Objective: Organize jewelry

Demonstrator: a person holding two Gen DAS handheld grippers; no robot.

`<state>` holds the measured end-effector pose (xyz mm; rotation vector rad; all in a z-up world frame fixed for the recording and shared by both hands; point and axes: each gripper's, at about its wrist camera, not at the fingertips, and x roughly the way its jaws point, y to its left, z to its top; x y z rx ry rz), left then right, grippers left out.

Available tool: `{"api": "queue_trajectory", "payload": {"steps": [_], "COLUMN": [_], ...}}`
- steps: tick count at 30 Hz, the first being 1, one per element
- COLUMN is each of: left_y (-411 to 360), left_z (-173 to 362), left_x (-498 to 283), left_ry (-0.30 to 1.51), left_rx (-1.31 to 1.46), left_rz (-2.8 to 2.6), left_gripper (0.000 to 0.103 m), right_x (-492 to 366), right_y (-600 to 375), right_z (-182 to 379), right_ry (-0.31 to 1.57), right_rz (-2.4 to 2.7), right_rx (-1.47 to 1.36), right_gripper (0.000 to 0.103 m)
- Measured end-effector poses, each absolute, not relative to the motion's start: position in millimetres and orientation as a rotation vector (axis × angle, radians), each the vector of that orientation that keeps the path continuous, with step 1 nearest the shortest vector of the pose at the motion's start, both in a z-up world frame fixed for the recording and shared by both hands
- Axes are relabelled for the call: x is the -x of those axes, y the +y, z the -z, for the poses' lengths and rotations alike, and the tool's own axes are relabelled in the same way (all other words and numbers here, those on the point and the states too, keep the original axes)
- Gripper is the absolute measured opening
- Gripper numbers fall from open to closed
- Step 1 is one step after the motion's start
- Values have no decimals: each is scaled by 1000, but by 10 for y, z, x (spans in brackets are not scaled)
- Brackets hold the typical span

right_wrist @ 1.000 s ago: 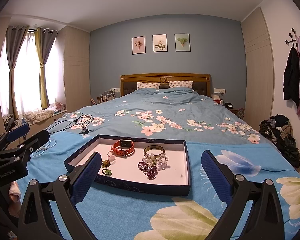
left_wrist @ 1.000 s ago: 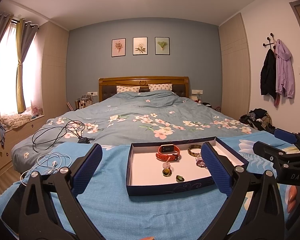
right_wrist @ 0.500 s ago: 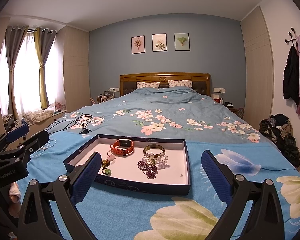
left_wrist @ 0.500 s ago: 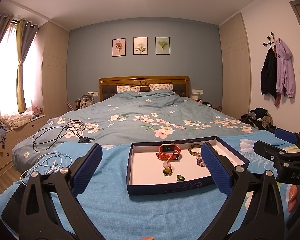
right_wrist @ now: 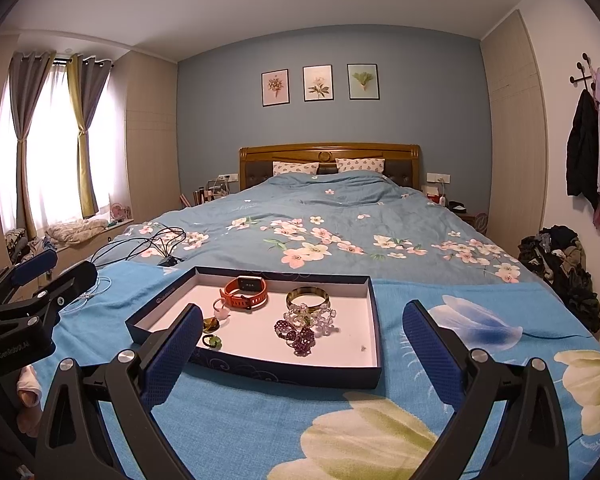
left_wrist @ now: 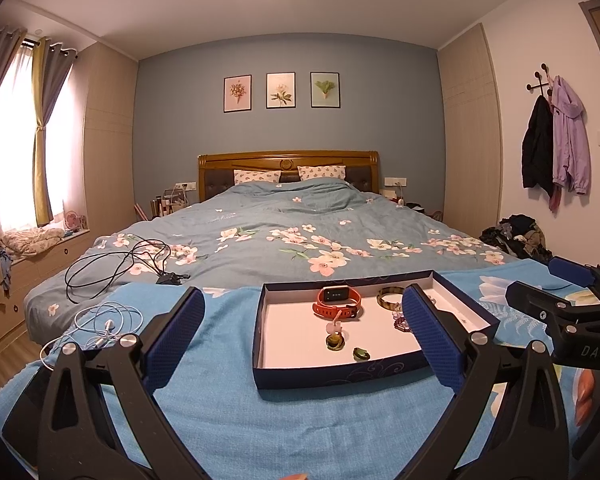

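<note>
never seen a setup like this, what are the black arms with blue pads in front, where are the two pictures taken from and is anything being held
There is no robot here. A person holds a hand tool in each hand, and each tool carries a wide-angle camera that looks forward along its own jaws.

One picture comes from the left gripper; the right gripper pokes in at its right edge. The other picture comes from the right gripper, with the left one at its left edge.

Both sets of jaws stand wide apart and hold nothing.

On the blue blanket at the foot of the bed lies a shallow dark blue tray. In it are an orange watch, a gold bangle, a clear bead bracelet, purple beaded pieces and a few small rings and charms. Cables lie to the left.
</note>
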<state>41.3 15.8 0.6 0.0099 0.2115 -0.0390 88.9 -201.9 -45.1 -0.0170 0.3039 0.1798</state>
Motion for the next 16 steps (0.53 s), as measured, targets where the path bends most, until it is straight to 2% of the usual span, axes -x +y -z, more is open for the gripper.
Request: {"api": "queue_trajectory", "payload": {"steps": [8, 16], "left_y": [138, 200], "left_z": [27, 168], "left_x": [-387, -584], "left_ry": [197, 345], "left_rx": [-19, -29], "left_rz": [56, 77], "left_gripper": [97, 97], "right_x": [-895, -1105], "right_y": [-2015, -2258], "right_z": [457, 559], "right_ry": [312, 441], "right_rz": [-178, -146], "right_rx": [20, 31], "right_gripper": [97, 97]}}
